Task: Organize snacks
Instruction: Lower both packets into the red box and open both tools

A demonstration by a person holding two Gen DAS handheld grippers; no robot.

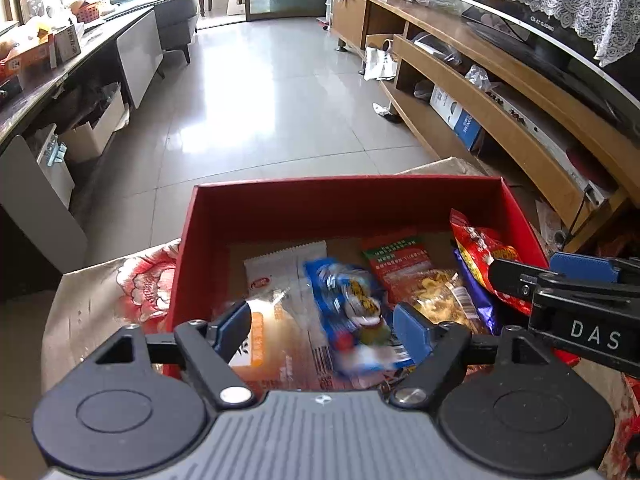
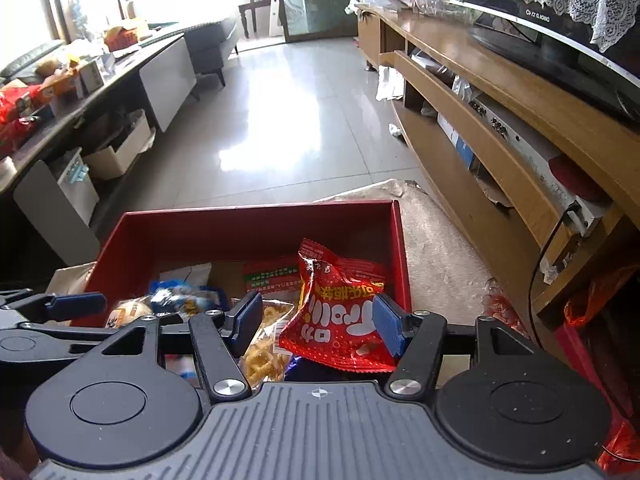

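Both grippers tilt down, open, over red box: left gripper, right gripper.

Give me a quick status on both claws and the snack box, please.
Left claw open above blue packet. Right claw open, red packet between its pads. Red box holds several snacks. Nothing blocking.

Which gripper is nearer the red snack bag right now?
Right. The right gripper has the red snack bag between its open fingers, over the red box. The left gripper straddles the blue packet, further left.
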